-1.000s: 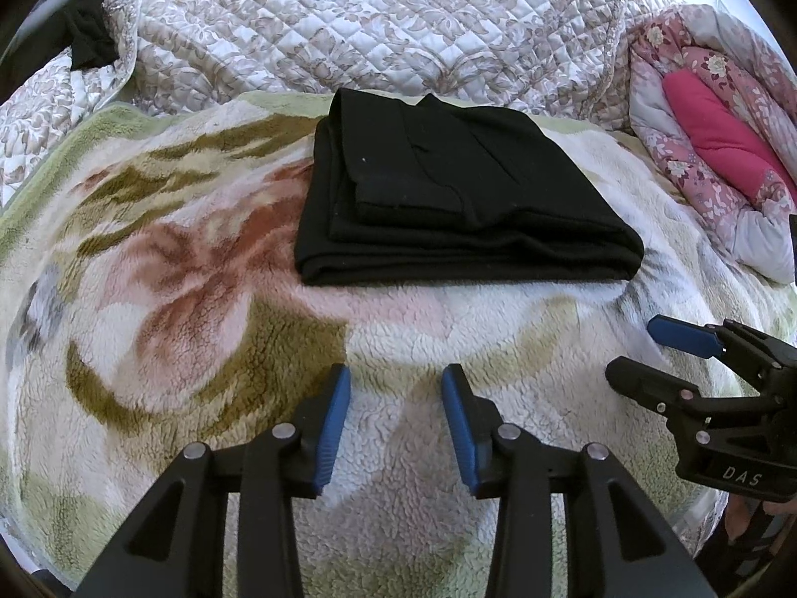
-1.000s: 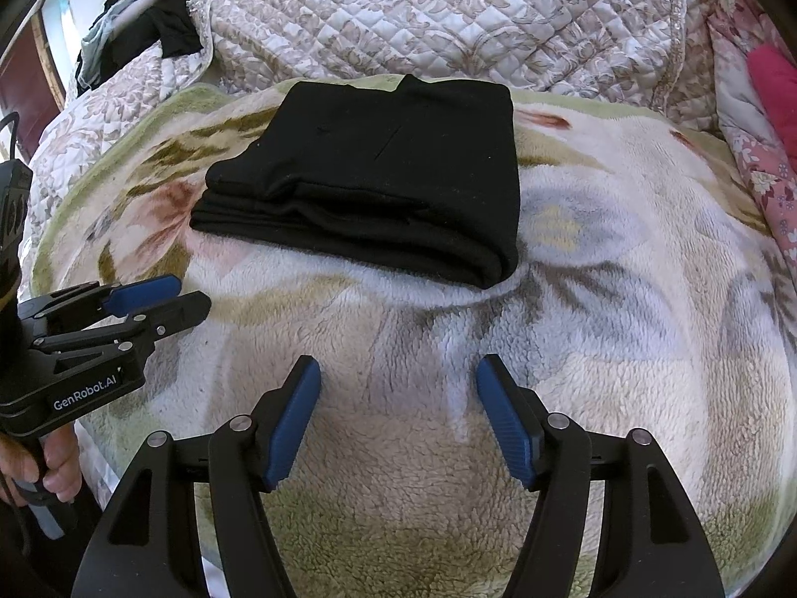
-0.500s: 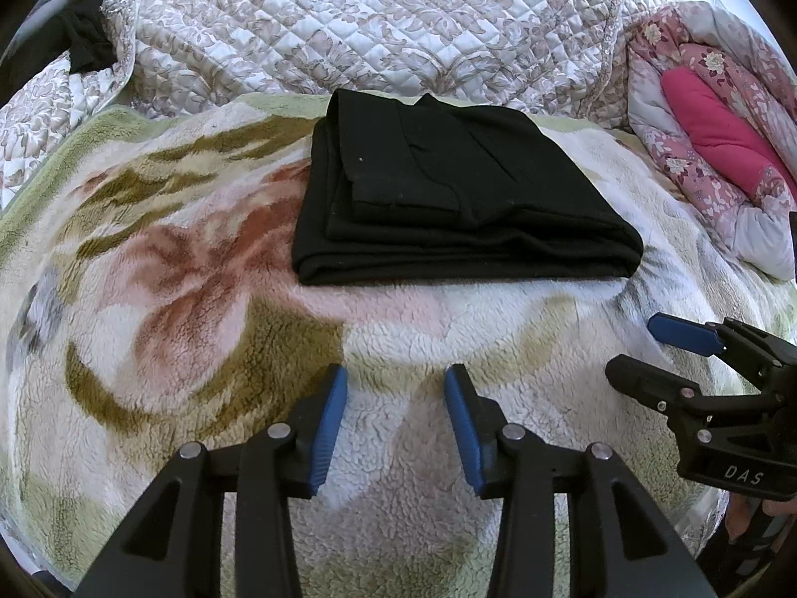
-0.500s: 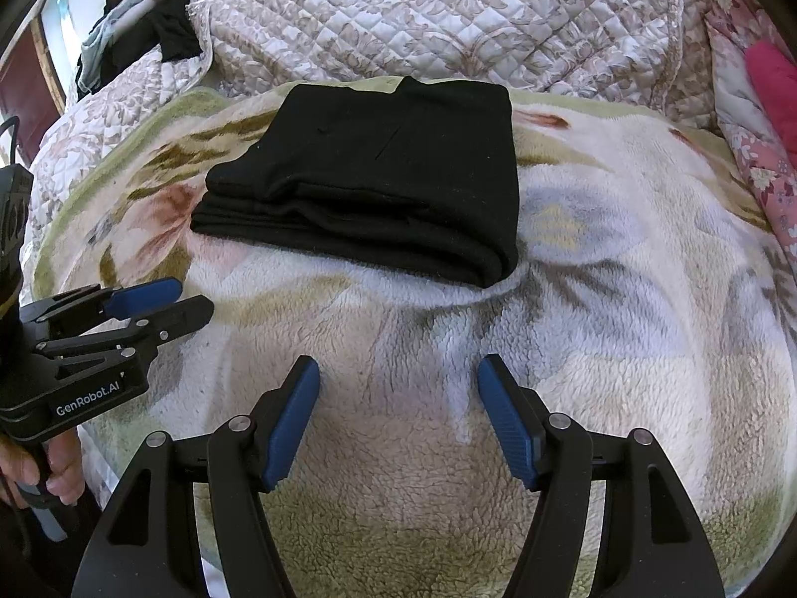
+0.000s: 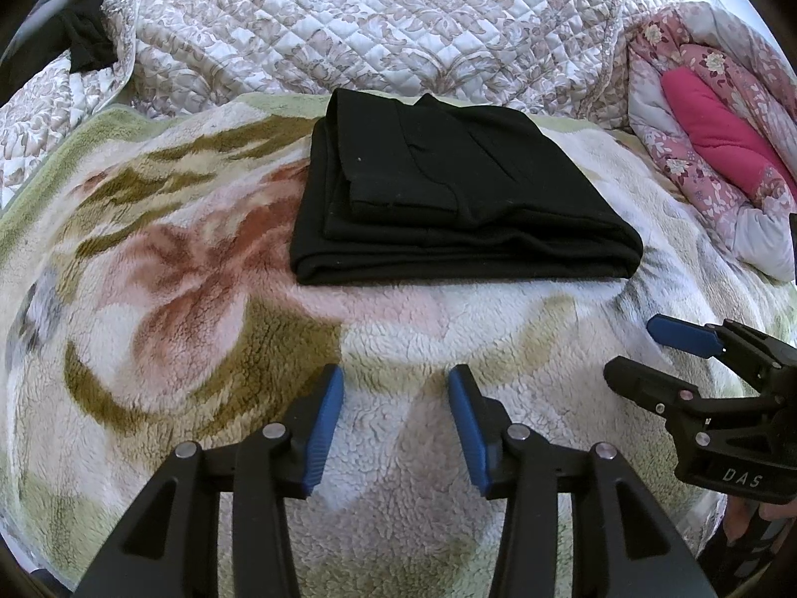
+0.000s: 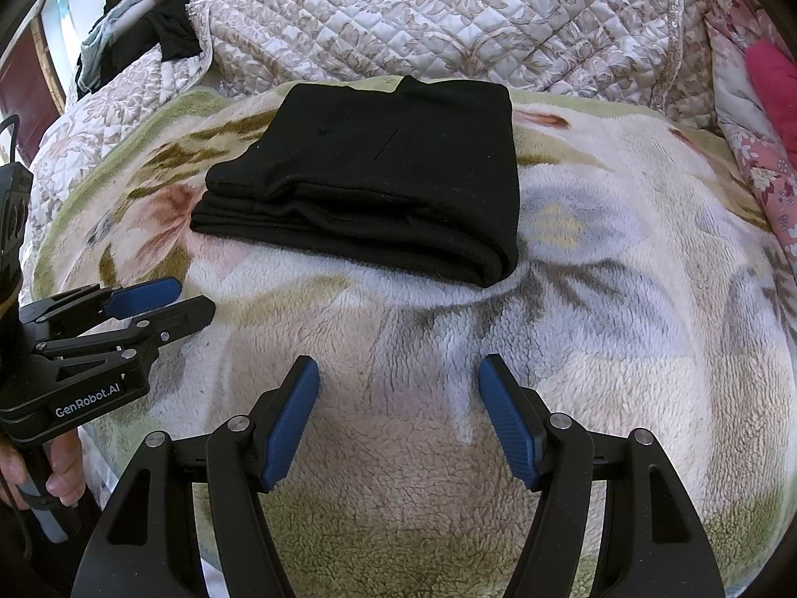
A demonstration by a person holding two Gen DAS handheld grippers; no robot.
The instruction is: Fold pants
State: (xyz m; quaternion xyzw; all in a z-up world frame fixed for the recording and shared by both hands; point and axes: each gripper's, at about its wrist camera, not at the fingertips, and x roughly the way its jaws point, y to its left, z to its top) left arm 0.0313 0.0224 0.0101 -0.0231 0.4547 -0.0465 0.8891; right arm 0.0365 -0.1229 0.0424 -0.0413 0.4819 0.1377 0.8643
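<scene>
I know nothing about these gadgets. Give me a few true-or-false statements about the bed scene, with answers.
1. The black pants lie folded in a flat stack. True.
2. The left hand-held gripper clamps the pants. False: its jaws, which have just been opening, are empty over the fluffy floral blanket.
3. The right hand-held gripper is open and empty. True.
4. A quilted bedspread covers the pants. False: it lies behind them.

Bright, even daylight; overexposed glare at 1 o'clock in left view, 10 o'clock in right. Soft shadows. Sharp focus. Fisheye bending, dark vignette at corners.
</scene>
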